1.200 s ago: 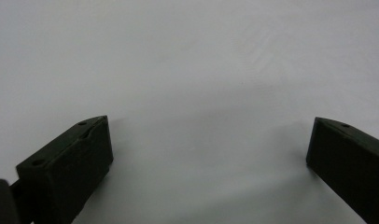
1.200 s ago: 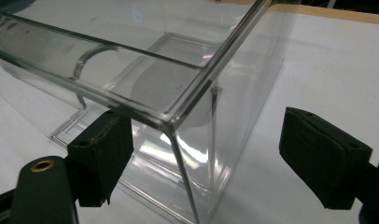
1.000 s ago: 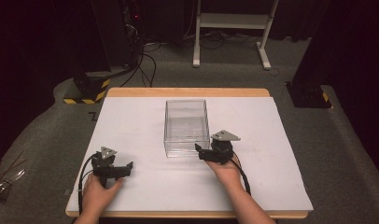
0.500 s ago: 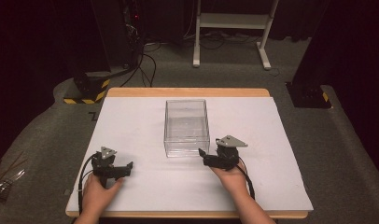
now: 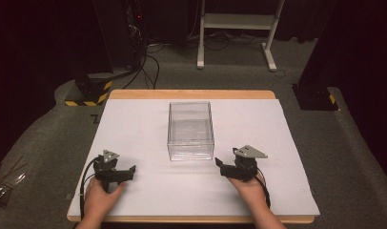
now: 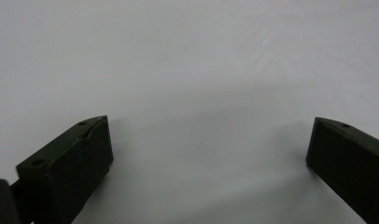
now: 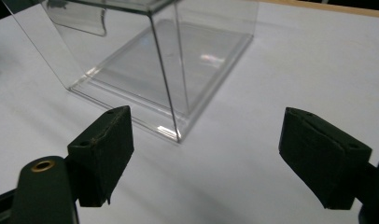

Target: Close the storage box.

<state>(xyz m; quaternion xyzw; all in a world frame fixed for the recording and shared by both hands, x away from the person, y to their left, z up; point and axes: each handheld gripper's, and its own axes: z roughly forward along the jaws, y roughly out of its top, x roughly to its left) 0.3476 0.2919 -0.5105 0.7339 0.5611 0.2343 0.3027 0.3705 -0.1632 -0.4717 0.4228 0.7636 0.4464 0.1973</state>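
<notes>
the clear plastic box (image 5: 190,130) stands mid-tabletop (image 5: 287,157), nearer the far edge. the right hand-held gripper (image 5: 221,168) sits just off its near right corner, jaws wide and empty; the left hand-held gripper (image 5: 129,171) rests open near the front-left corner. better to close squarely on one wall, not the corner.

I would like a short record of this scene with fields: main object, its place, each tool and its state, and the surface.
main object: clear plastic box, empty, upright
place: middle of the white sheet, nearer the far edge
left tool: open, holds nothing, low over the sheet at the near left
right tool: open, holds nothing, just off the box's near right corner, apart from it
surface: wooden table covered by the sheet
</notes>
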